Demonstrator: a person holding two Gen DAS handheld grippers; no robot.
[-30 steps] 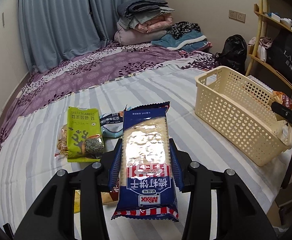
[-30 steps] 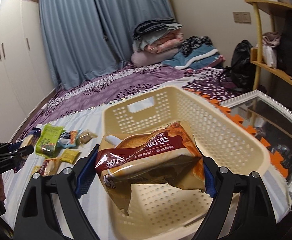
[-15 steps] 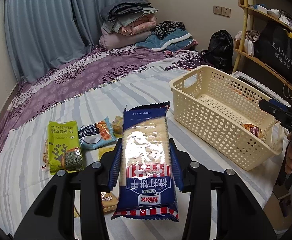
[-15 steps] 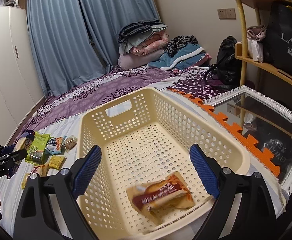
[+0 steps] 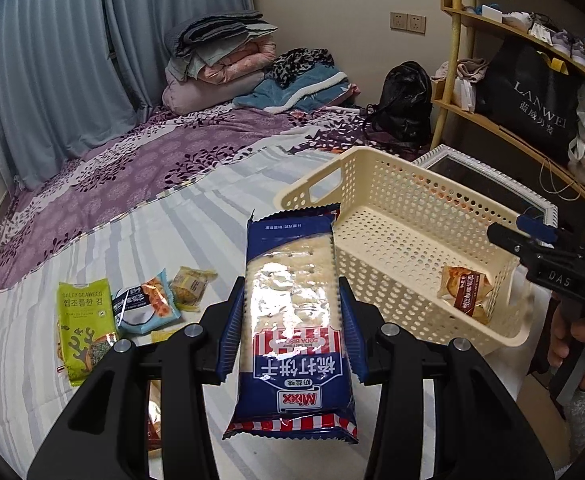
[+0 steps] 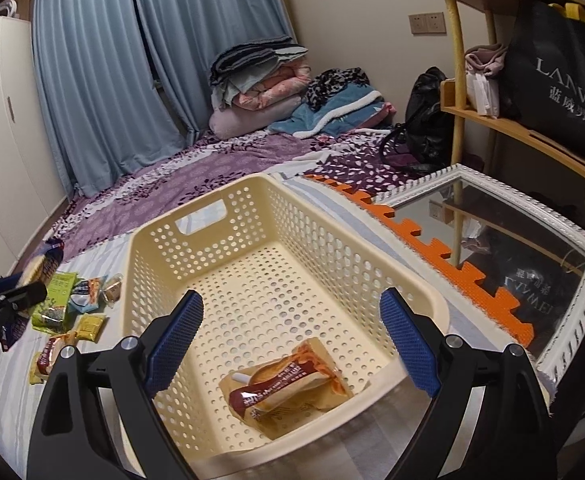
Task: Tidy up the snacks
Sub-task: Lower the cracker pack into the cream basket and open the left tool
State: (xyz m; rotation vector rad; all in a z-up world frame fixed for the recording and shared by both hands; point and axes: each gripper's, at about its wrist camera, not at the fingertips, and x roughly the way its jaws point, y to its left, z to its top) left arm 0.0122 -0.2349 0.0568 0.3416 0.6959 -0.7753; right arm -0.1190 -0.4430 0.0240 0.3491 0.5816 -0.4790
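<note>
- Pinching a long blue pack of soda biscuits (image 5: 292,312) by its two long edges, the left gripper (image 5: 290,332) holds it lengthwise between the blue pads, clear of the bed (image 5: 140,240).
- Landmark — the cream perforated basket (image 5: 396,200), which sits on the striped sheet at the bed's edge; the biscuit pack's far end overlaps the basket's near-left corner in the left wrist view.
- Inside the basket lies one brown-and-orange bread packet (image 6: 284,384), flat on the basket floor close to the end wall nearest the right gripper.
- Spread wide, the right gripper (image 6: 292,344) hangs over that near end of the basket with nothing between its pads; the bread packet lies below and apart from them.
- Left of the basket, on the sheet, several snacks lie loose: a green seaweed packet (image 5: 84,328), a light-blue packet (image 5: 144,308) just beside it, and a small yellowish wrapped cake (image 5: 190,284) nearest the basket.
- More small packets lie on the sheet left of the basket's near corner — a yellow packet (image 6: 90,326) and a brown-wrapped one (image 6: 52,354).
- Right of the basket, a white-framed mirror (image 6: 504,256) lies flat, with an orange foam edge (image 6: 424,240) between the two.
- Beyond the basket, folded bedding (image 6: 260,80) is stacked before blue curtains.
</note>
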